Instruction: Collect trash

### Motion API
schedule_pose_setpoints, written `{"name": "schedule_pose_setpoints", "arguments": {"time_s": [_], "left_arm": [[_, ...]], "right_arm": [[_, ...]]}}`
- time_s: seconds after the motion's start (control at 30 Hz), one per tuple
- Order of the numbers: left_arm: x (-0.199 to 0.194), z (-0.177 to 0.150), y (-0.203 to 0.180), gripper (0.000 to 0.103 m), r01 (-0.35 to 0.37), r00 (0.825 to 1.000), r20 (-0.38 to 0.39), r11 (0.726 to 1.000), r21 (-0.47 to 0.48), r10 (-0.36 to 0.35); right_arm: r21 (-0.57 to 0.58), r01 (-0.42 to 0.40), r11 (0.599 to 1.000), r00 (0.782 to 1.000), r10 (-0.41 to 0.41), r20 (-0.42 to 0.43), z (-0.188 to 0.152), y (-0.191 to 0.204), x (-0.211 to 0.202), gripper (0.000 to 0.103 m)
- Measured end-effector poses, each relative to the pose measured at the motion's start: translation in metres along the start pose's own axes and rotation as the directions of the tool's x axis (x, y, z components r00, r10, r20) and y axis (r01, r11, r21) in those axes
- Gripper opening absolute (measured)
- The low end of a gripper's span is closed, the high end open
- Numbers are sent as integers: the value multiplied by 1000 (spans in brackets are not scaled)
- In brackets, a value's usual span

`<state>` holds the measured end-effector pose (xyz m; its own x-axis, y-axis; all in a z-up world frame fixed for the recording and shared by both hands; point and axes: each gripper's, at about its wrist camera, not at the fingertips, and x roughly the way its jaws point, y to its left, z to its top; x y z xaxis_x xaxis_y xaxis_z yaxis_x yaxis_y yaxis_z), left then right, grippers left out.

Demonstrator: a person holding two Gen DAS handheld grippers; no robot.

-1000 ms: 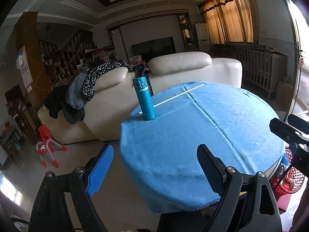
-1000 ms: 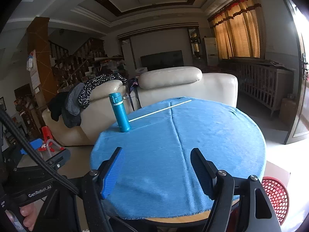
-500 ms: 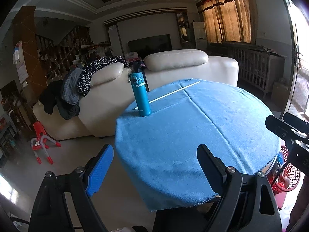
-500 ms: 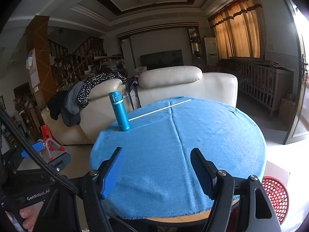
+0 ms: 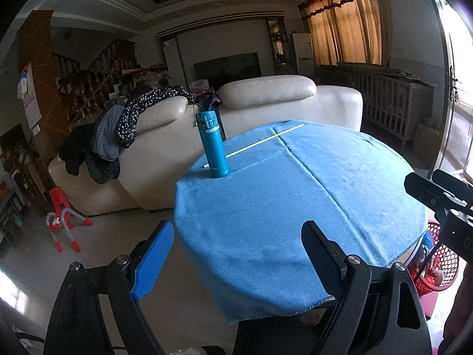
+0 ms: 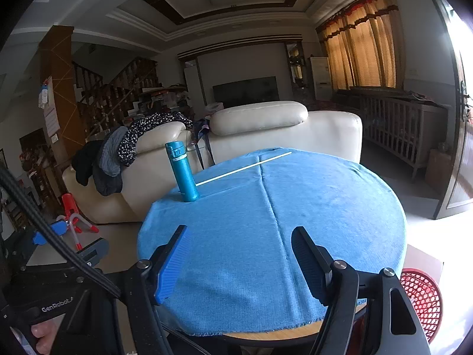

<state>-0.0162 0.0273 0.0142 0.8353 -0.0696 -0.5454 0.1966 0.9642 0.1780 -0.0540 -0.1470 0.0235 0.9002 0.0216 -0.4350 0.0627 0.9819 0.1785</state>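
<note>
Here, from the left wrist view, the left gripper [image 5: 236,254] hangs at the near edge of a round table [image 5: 295,207] under a blue cloth, jaws spread wide with nothing between them; it sits half off the table's left side, one finger over bare floor, which reads as a waiting pose rather than a reach. The likely trash is a thin white stick [image 5: 260,145] lying flat across the far part of the cloth, one end running behind a teal bottle [image 5: 213,145] that stands upright near the far left rim. A red mesh basket [image 5: 443,260] sits on the floor below the table's right edge, probably the bin, placed low so things can be dropped in. The other tool's black body juts in at right. A cream sofa [image 5: 266,109] draped with clothes stands just behind the table. From the right wrist view, the right gripper [image 6: 236,263] is also spread and empty, centred over the near cloth and pointed toward the stick [image 6: 245,168], well apart from it. The bottle [image 6: 182,171] stands just beside the stick's left end, so a grab there risks tipping it; the free right half looks safer. The basket [image 6: 425,295] shows at lower right, the left tool's handle and a fingertip at lower left.
</note>
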Motion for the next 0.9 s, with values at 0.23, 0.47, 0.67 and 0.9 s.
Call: {"name": "schedule_pose_setpoints", "arguments": {"time_s": [0.23,0.47,0.67,0.9], "left_arm": [[0,1,-1,89,4,1000,-2,1000,6,-4],[-1,1,-1,89,5,1000,-2,1000,4,-5],[-1,1,-1,89,7,1000,-1,1000,5,-7],[-1,2,0,89,9,1000,3,1000,10,-9]], "right_arm": [[6,1,1000,1000,-1,-7,0,-1,1,74],[8,2,1000,1000,-1,-9,-1,0,3,74],[10,4,1000,1000,-3,-7,-1,1,3,74],[10,3,1000,1000,-3,-12,-2,2,4,74]]}}
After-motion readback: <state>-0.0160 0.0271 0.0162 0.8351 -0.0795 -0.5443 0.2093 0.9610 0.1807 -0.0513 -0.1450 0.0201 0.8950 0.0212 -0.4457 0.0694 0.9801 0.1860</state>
